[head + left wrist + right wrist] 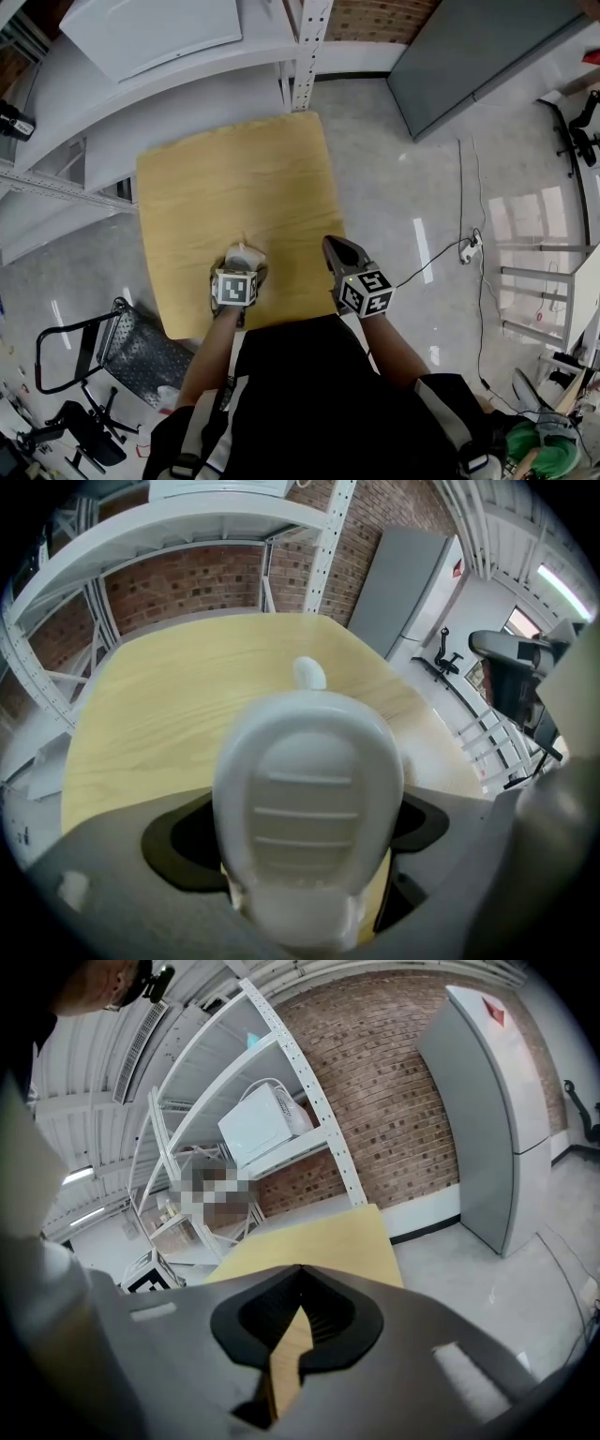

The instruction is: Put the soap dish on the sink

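**Dish in the left jaws, no sink in sight**

The left gripper (305,832) is clamping the white soap dish (307,780) by its narrow end, with the ribbed bowl pointing away over the table (169,705). The right gripper (292,1330) is hovering by the table's near edge, its jaws pinched together on nothing. No sink is showing in any view. My advice for the carry: grip firmly, hold the dish level, and lower it flat onto the sink before letting go.
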Motion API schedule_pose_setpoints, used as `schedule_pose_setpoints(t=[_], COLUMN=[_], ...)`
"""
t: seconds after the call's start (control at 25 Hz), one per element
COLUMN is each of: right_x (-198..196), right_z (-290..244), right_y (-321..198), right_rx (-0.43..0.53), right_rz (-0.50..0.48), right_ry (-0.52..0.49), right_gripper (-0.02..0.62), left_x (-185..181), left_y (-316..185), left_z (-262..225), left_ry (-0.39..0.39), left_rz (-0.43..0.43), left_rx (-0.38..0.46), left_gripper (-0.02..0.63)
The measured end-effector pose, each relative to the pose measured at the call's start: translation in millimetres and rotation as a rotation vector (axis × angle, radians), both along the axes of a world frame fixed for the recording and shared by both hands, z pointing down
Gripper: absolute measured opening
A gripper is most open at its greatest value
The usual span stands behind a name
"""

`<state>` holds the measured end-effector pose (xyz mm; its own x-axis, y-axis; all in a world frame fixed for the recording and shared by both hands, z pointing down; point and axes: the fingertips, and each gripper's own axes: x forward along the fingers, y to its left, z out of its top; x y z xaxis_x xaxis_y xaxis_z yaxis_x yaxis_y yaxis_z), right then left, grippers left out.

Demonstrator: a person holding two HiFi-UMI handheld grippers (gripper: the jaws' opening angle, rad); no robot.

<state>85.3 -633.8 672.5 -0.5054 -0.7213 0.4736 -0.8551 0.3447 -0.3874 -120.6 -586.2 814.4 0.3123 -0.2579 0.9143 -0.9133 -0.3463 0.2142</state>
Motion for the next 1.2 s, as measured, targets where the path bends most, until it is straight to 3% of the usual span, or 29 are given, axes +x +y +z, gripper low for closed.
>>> schedule_pose_setpoints(t=[0.52,1.0,1.2], right_x=[5,2,9], right_z=[-12,-34,-53], right_y=[11,21,26], right_rx=[0.015,0.077,0.125], right_rz=[0.019,0.022,0.058], right_ry=[0.009,0.047,0.058], right_gripper=[0.006,0.006,0.006], left_x=[3,1,3], left_y=[-3,-10,-14], left_z=[10,2,-35], left_ry=[-0.126,-0.097,-0.005], left_rz=[0.102,0.13,0.124], left_rx=[0.005,0.062,0.176], left_gripper=[0.492,0.532,0.531])
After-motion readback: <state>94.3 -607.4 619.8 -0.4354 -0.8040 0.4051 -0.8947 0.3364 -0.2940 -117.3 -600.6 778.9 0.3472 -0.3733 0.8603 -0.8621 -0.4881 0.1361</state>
